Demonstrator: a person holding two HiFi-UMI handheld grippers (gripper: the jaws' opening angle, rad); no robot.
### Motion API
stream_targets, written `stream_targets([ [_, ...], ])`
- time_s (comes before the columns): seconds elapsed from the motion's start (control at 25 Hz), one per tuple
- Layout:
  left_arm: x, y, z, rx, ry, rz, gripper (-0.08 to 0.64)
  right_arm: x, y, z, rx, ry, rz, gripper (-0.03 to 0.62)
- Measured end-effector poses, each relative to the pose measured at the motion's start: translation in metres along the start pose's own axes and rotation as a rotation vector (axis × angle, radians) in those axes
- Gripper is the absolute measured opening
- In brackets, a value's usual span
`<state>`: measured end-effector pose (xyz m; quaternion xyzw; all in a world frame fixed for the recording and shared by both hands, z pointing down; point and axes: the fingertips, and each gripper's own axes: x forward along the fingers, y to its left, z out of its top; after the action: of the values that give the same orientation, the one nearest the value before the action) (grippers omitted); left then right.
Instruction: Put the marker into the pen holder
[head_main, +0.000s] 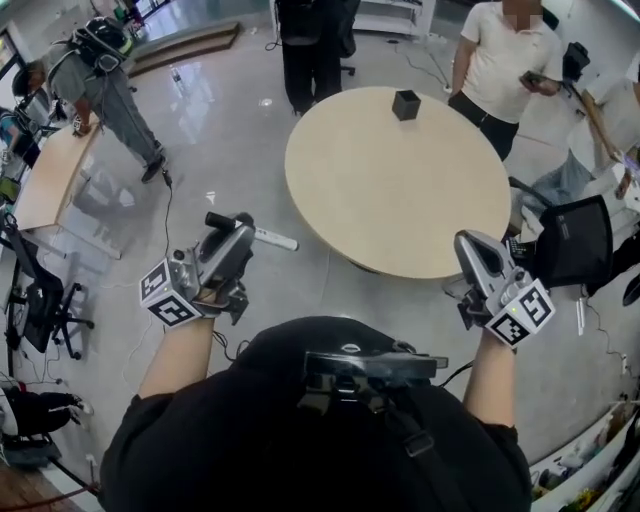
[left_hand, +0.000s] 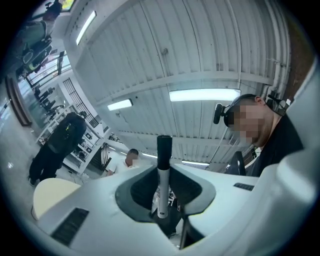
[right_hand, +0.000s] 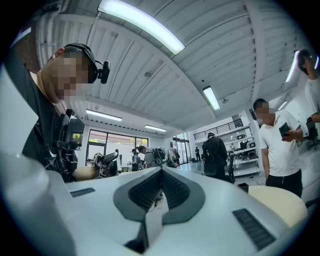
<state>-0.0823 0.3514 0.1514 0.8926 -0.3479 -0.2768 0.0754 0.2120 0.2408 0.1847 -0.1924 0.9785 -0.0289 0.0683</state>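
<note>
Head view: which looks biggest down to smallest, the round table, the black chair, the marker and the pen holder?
1. round table
2. black chair
3 and 4. Unsure: the marker looks longer but thinner than the pen holder, and it is much nearer the camera.

Open-plan lab-office: round table (head_main: 400, 190), swivel chair (head_main: 575, 240), equipment shelves (right_hand: 242, 147), ceiling strip lights (right_hand: 141, 25), glossy floor (head_main: 220, 150).

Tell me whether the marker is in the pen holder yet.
Out. The marker is clamped in the left gripper, off the table, while the pen holder stands on the table's far side.
</note>
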Motion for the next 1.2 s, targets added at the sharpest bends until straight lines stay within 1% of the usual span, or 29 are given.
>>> stream_targets([
  [0.12,0.026,0.022,-0.006,0.004,0.024,-0.023,0.072,-0.001,-0.031,-0.003,0.009,-0.001,-0.037,0.003],
  [0.24,0.05,0.051,-0.012,-0.034,0.035,-0.068,0.072,0.004,-0.055,-0.003,0.015,0.001,-0.093,0.003],
  [0.36,0.068,0.088,-0.013,-0.065,0.044,-0.115,0.072,0.023,-0.071,-0.005,-0.01,0.025,-0.131,0.003],
  [0.44,0.075,0.118,-0.005,-0.082,0.048,-0.147,0.072,0.043,-0.081,-0.004,-0.021,0.029,-0.167,0.003],
  [0.56,0.089,0.168,0.012,-0.125,0.056,-0.215,0.071,0.076,-0.09,0.001,-0.02,0.028,-0.25,0.003],
  [0.64,0.097,0.198,0.027,-0.137,0.061,-0.269,0.071,0.099,-0.091,0.005,-0.048,0.044,-0.294,0.003],
  [0.72,0.102,0.226,0.042,-0.146,0.062,-0.3,0.071,0.122,-0.092,0.01,-0.066,0.045,-0.327,0.003],
  [0.84,0.11,0.269,0.058,-0.182,0.059,-0.319,0.072,0.158,-0.101,0.009,-0.064,0.061,-0.356,0.003],
  [1.0,0.13,0.326,0.052,-0.244,0.086,-0.328,0.072,0.194,-0.135,0.001,-0.041,0.103,-0.401,0.003],
  [1.08,0.136,0.342,0.046,-0.262,0.095,-0.333,0.072,0.2,-0.144,-0.004,-0.035,0.11,-0.417,0.003],
  [1.2,0.139,0.351,0.04,-0.275,0.1,-0.343,0.071,0.202,-0.146,-0.01,-0.034,0.118,-0.43,0.003],
])
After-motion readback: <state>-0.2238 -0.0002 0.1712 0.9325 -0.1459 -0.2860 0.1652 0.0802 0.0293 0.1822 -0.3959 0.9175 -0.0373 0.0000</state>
